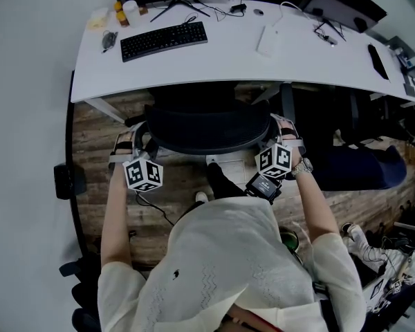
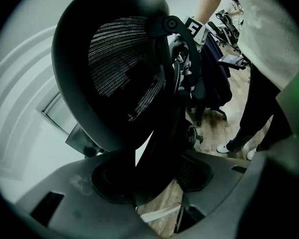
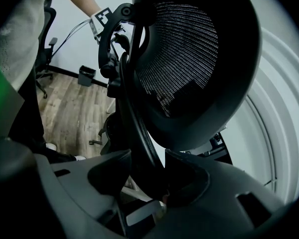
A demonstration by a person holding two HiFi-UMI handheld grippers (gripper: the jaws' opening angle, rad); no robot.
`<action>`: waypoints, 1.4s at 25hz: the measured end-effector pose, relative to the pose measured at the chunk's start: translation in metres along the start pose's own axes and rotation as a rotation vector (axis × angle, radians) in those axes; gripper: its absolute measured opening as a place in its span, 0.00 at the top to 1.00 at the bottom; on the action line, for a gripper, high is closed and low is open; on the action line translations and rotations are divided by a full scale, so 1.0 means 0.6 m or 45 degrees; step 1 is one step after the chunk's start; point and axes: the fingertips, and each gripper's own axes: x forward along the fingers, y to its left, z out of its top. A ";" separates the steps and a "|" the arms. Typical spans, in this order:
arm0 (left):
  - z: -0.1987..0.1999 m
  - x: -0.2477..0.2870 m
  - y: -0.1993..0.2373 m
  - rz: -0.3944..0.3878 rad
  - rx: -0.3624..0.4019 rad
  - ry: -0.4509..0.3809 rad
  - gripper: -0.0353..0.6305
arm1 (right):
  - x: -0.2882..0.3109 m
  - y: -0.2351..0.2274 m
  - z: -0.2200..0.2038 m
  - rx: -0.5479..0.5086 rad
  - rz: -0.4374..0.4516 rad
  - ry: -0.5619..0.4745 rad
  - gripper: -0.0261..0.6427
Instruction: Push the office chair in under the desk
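You stand behind the office chair (image 1: 206,131) with one tool on each side edge of its backrest (image 2: 114,73). This two-sided hold looks chosen so you can drive the chair straight and stop it swivelling as it rolls.

Your left tool (image 2: 149,180) is clamped narrow on the backrest's dark frame. The frame fills the gap between its jaws, and the mesh panel looms just beyond them. Your right tool (image 3: 147,178) mirrors it, with its jaws closed on the frame at the opposite edge. The chair therefore lies between your two tools, touching both, and the backrest spans from one to the other.

Ahead of both tools, past the backrest, runs the curved white table (image 1: 228,64). From the head view the seat looks already tucked beneath the table's edge, while the backrest stands just short of the rim on the tools' side. I judge that only a short, even push from both tools is left.
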 end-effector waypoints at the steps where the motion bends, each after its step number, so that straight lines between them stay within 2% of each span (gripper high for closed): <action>1: -0.001 0.001 0.002 0.002 -0.003 0.000 0.63 | 0.002 -0.002 0.001 -0.001 -0.001 0.000 0.65; 35: -0.028 0.067 0.078 0.047 -0.006 -0.013 0.62 | 0.081 -0.061 0.026 0.003 -0.010 -0.002 0.65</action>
